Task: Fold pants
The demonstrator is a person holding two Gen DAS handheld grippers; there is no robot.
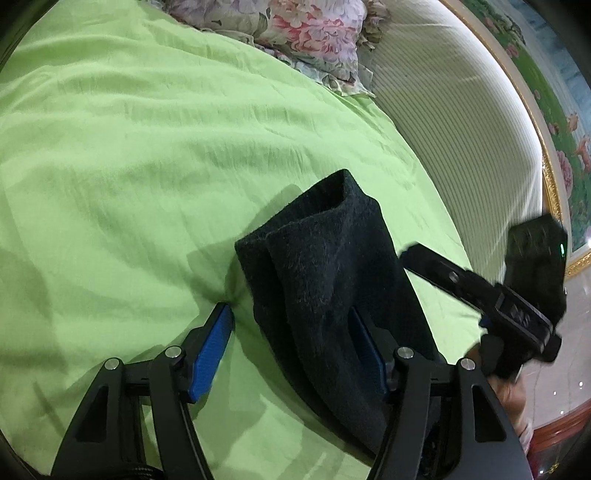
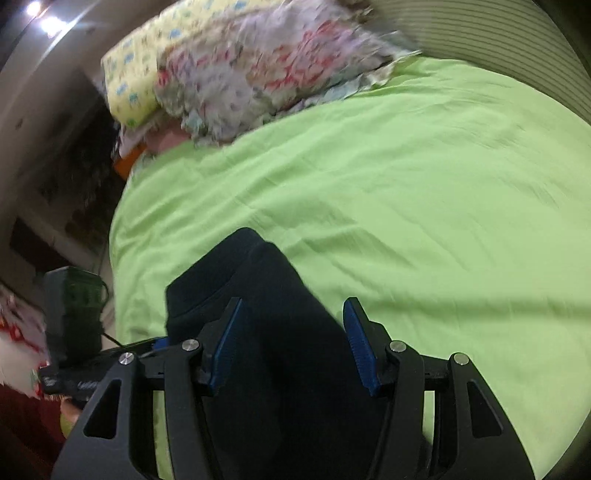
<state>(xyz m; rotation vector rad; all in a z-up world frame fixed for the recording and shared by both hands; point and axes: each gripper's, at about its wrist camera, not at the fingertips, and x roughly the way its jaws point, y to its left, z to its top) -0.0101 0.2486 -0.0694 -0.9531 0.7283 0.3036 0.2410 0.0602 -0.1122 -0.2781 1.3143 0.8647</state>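
- Bed [image 1: 110,155]: covered by a light green sheet, creased, filling most of both views ahead of each tool.
- Pillows [image 1: 295,33]: flower-patterned, piled at the far end of the bed, well beyond the tools; in the right wrist view a yellow printed one [image 2: 129,70] lies beside them, the whole pile blurred.
- Headboard [image 1: 443,122]: pale and ribbed, curving past the pillows; a gold-edged picture [image 1: 561,110] with flowers on green hangs behind it.
- Pants [image 1: 325,266]: dark, bunched into a thick fold, lying on the sheet directly before both tools and running back under them.
- Left tool [image 1: 291,354]: pointed downward at the bed, blue pads apart; the left pad [image 1: 212,350] stands clear over bare sheet, the pants lie against the right pad. No clamp is seen.
- Right tool [image 2: 295,347]: tipped steeply down, pads apart; the pants fill the gap and overlap the left pad, the right pad [image 2: 360,354] standing just beside the cloth. Whether either pad presses cannot be told.
- Each tool appears at the edge of the other's view, just beside the pants; part of a hand [image 1: 511,398] shows under the right one.
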